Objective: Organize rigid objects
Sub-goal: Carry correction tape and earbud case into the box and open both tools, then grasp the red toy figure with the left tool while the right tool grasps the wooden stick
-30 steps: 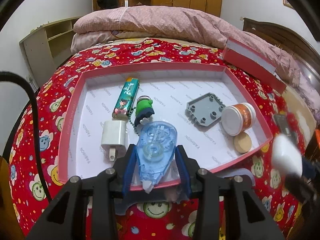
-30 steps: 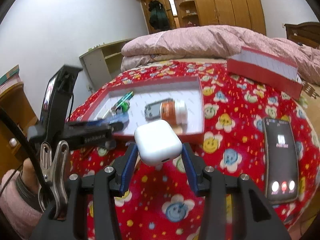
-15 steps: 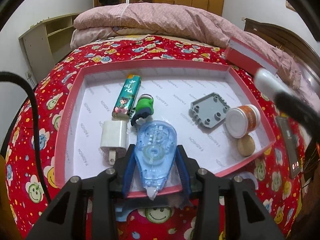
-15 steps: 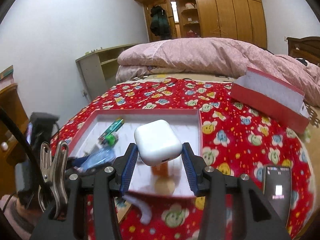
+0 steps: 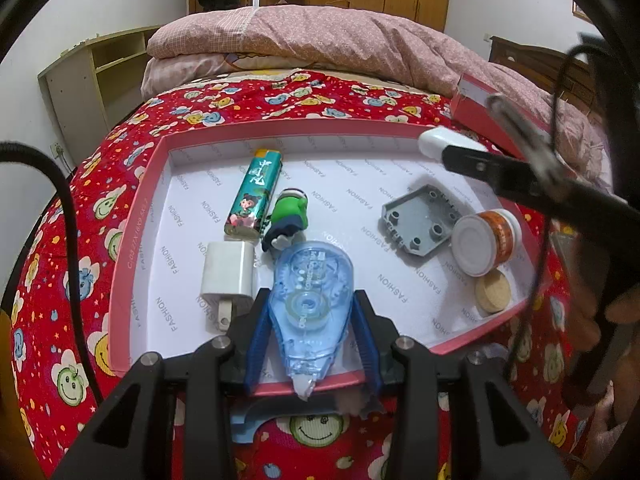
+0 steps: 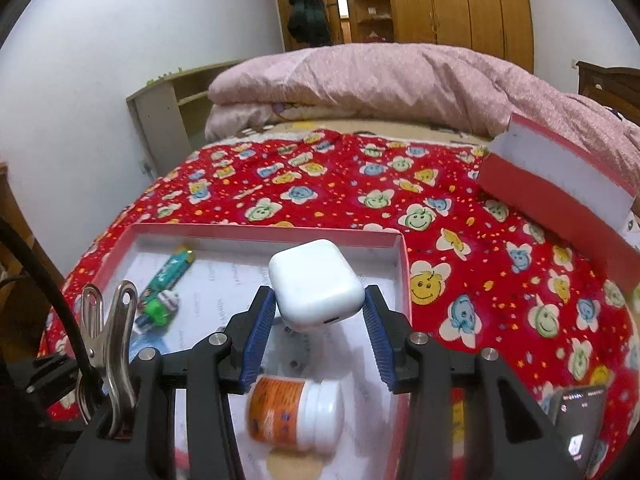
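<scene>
My left gripper (image 5: 310, 328) is shut on a clear blue correction-tape dispenser (image 5: 310, 300), held over the near part of the red-rimmed white tray (image 5: 132, 240). My right gripper (image 6: 318, 316) is shut on a white earbud case (image 6: 316, 284) and holds it above the tray (image 6: 256, 232); the case also shows in the left wrist view (image 5: 434, 142) over the tray's far right corner. In the tray lie a green lighter (image 5: 254, 192), a green figure keychain (image 5: 286, 218), a white charger plug (image 5: 228, 272), a grey plastic plate (image 5: 420, 218), an orange-labelled white jar (image 5: 486, 240) and a cork lid (image 5: 494, 292).
The tray sits on a red smiley-print bedspread (image 6: 360, 184). A red box lid (image 6: 560, 184) leans at the far right. A phone (image 6: 580, 420) lies right of the tray. A pink quilt (image 6: 380, 84) is piled behind, with a shelf unit (image 5: 88, 76) at the left.
My right gripper has carried the earbud case left and forward, from beside the tray to above its far right part. My left gripper has barely moved with the correction tape.
</scene>
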{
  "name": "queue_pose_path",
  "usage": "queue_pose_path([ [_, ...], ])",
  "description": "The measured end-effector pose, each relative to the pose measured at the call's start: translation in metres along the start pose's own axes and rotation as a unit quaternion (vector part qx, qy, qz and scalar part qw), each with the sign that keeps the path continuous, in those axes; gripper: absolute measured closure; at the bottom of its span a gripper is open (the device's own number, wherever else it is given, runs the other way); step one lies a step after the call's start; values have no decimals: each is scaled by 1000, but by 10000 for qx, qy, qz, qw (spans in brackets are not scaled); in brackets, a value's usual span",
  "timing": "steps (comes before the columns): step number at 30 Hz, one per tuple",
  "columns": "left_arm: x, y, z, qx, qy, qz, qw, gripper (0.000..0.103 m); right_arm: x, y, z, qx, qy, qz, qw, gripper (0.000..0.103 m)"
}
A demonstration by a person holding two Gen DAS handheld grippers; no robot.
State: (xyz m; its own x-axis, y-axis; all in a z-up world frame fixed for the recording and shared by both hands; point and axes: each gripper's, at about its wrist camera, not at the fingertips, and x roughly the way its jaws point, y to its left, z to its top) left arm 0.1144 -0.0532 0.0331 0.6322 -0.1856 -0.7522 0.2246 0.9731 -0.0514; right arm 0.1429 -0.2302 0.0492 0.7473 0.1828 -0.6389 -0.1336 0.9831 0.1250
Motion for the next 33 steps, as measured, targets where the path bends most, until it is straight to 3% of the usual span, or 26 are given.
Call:
queue_pose_path([
  [10, 0, 0, 0, 6, -4, -5, 10000, 62, 25, -3, -1, 20, 290, -97, 9995, 56],
  [15, 1, 0, 0, 3, 20, 30, 10000, 56, 26, -1, 0, 33, 348, -22, 9994, 56],
  [23, -13, -5, -1, 133, -53, 74, 9999, 42, 0, -1, 2, 53, 104, -38, 9999, 52],
  [33, -49, 7, -12, -5, -241, 135, 9996, 40, -42, 9, -7, 68, -138, 157, 9998, 50],
])
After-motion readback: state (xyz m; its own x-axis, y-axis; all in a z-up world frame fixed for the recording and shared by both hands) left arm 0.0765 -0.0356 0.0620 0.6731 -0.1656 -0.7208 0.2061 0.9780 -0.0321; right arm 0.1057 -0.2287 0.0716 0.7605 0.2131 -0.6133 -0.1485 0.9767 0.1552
